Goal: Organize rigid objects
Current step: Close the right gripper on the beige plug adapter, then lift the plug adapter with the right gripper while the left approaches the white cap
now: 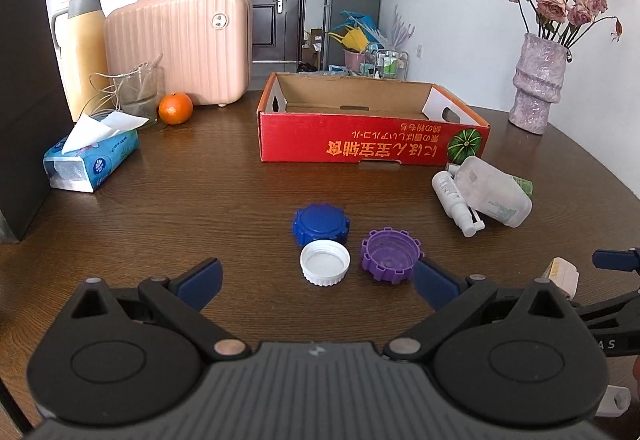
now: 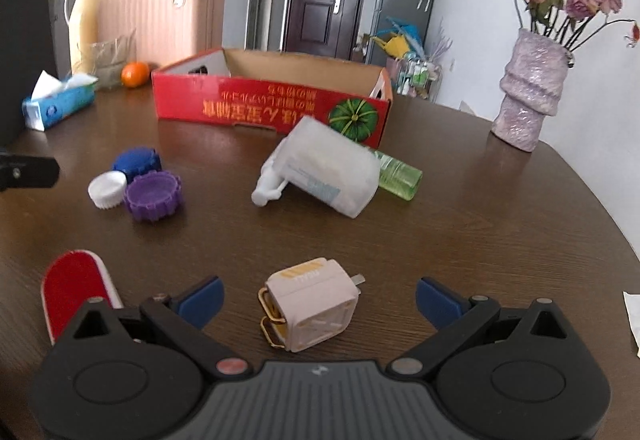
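Three caps lie together on the table: a blue cap (image 1: 320,224), a white cap (image 1: 325,262) and a purple cap (image 1: 391,255). My left gripper (image 1: 318,286) stands open just short of them, the white cap nearest its gap. My right gripper (image 2: 319,298) is open around a cream charger plug (image 2: 312,310), which lies on the wood between its fingers. A white pump bottle (image 2: 328,168) lies tipped over a green bottle (image 2: 400,174) near the red cardboard box (image 1: 372,144), which looks empty.
A tissue pack (image 1: 90,160), an orange (image 1: 175,108), a glass jar, a yellow thermos and a pink case (image 1: 180,48) stand at the back left. A flower vase (image 1: 538,88) is back right. A red oval object (image 2: 76,288) lies by my right gripper's left finger.
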The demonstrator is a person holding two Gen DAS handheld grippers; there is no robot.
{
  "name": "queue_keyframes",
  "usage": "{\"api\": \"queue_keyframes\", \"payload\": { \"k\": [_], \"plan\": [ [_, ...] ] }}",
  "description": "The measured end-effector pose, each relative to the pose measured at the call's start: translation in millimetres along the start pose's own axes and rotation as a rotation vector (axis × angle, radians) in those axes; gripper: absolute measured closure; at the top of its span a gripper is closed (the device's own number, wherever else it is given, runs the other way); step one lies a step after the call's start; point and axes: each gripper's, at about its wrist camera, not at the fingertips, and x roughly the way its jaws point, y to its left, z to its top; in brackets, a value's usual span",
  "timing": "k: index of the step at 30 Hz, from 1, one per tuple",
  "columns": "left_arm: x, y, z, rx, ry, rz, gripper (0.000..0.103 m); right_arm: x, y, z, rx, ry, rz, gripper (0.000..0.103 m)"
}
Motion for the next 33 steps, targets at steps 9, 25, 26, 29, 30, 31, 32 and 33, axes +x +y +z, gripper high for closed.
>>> {"api": "queue_keyframes", "payload": {
  "k": [9,25,26,29,30,31,32,33],
  "plan": [
    [6.0,-4.4,-2.2,0.008,0.026,0.002,0.0,18.6,-10.1,2.8,0.04,0.044,0.024,0.009],
    [16.1,-5.4,-4.4,0.006,0.059,0.018,0.0,23.8,-12.5,2.3,0.048,0.016,0.064,0.05],
    [16.8,-5.4,-4.3,0.006,0.061,0.019,0.0,22.6,-13.2,3.1,0.055,0.006,0.061,0.051],
    [18.9,-6.3,-4.4,0.009,0.067,0.022,0.0,20.4,-15.2,6.4,0.058,-0.012,0.056,0.051],
    [19.8,-6.6,-4.3,0.01,0.069,0.023,0.0,20.0,-15.6,7.6,0.058,-0.017,0.056,0.051],
    [20.3,-6.5,-4.5,0.01,0.07,0.024,0.0,19.6,-15.9,8.8,0.058,-0.022,0.055,0.051],
    [21.0,-6.4,-4.4,0.011,0.072,0.026,0.0,19.4,-15.7,9.6,0.056,-0.025,0.056,0.051],
    [21.8,-6.4,-4.1,0.011,0.073,0.027,0.0,19.1,-15.5,10.7,0.055,-0.029,0.058,0.051]
  ]
}}
